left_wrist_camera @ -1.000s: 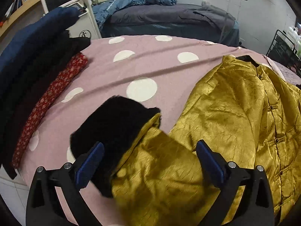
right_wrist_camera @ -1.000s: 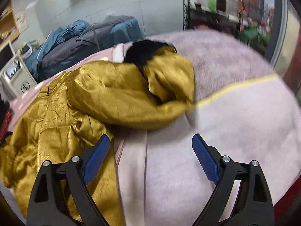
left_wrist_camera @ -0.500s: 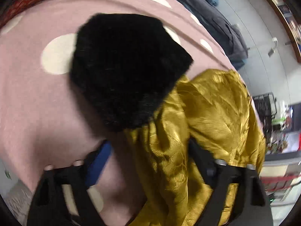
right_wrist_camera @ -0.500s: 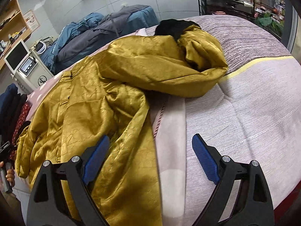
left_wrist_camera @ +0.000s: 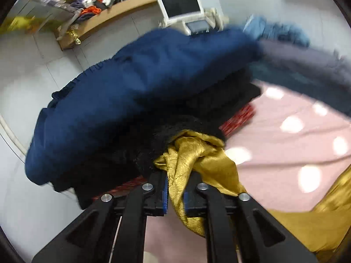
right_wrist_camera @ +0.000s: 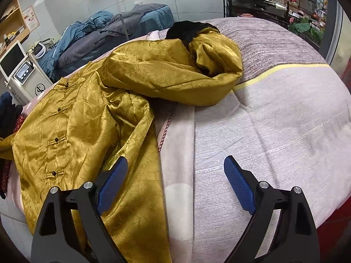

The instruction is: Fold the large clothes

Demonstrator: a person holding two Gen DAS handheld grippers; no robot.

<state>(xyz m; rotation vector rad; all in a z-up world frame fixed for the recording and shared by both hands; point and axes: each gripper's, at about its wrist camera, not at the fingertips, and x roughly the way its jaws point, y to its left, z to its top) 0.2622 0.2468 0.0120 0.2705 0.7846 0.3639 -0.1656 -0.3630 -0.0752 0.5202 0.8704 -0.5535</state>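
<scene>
Gold satin sleeve [left_wrist_camera: 186, 164], pinched between the closing jaws of the left gripper [left_wrist_camera: 175, 194], its black fur cuff [left_wrist_camera: 158, 140] bunched just ahead; a stack of folded dark clothes [left_wrist_camera: 136, 83] lies beyond, blurred. Right gripper [right_wrist_camera: 175, 186], jaws wide apart and empty, hovers beside the hem of the gold jacket [right_wrist_camera: 87, 120] spread on the bed [right_wrist_camera: 274, 120], far sleeve doubled over ahead. Risk, judged: slick fabric slipping from a shallow pinch; grip depth hidden behind the pads.

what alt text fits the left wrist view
The left gripper is closing on a gold sleeve with a black fur cuff. Behind lie a navy garment and a pink dotted cover.
</scene>
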